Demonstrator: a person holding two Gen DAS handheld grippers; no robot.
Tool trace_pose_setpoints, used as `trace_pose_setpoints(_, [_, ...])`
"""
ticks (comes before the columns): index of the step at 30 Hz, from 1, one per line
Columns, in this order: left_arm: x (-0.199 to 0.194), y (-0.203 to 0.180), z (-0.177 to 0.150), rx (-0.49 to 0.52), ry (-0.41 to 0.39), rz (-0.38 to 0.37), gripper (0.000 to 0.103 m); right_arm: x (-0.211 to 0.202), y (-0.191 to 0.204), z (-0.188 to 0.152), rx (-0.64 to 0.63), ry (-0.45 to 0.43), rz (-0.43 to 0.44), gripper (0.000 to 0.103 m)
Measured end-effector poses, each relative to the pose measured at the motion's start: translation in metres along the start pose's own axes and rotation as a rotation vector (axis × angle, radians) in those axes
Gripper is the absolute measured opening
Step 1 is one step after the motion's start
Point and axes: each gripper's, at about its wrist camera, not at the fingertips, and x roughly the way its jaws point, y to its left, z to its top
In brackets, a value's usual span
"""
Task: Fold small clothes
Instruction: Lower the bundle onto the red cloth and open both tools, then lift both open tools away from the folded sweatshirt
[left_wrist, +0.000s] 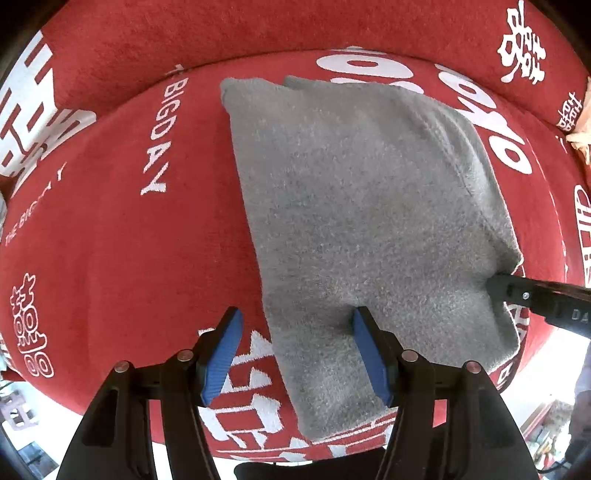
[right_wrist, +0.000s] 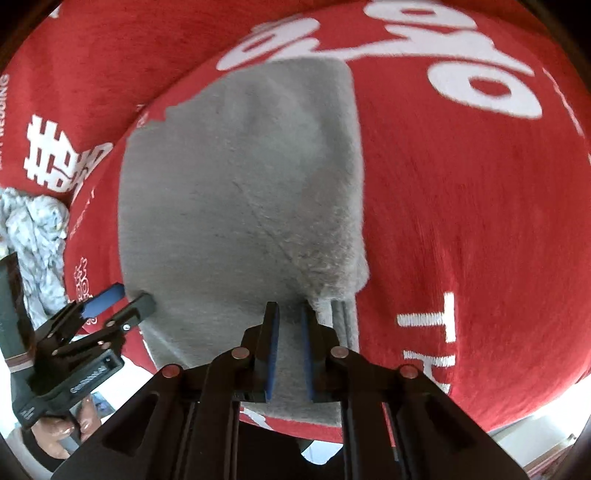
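Red printed cover (left_wrist: 110, 240) carries a grey folded garment (left_wrist: 351, 203). Left claw (left_wrist: 295, 332) stands half-open astride its 6 o'clock edge; right claw (right_wrist: 288, 325) pinches the garment's near corner.

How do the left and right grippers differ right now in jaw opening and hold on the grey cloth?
The left gripper stands open, one pad on the grey cloth and the other over the red cover; the right gripper is shut on the cloth's near edge. The left grips nothing; the right holds fabric. Both have black frames and blue pads.
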Motion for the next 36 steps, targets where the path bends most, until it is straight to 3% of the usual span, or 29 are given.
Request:
trace_pose_setpoints(30, [-0.009,0.003,-0.001,-0.069,0.070,-0.017,0.063,-0.041,-0.015,-0.009,0.080,0.006,-0.009,0.014])
trace_pose_setpoints(32, [-0.012,0.002,0.000,-0.075,0.069,-0.024,0.063,-0.044,-0.010,-0.008,0.067,-0.002,-0.017,0.017])
trace_pose_setpoints(34, [-0.015,0.000,0.001,-0.078,0.068,-0.025,0.063,-0.048,-0.004,-0.007,0.049,-0.009,-0.029,0.031])
trace_pose_setpoints(36, [-0.018,-0.001,0.003,-0.080,0.065,-0.024,0.063,-0.050,0.000,-0.006,0.036,-0.018,-0.035,0.038])
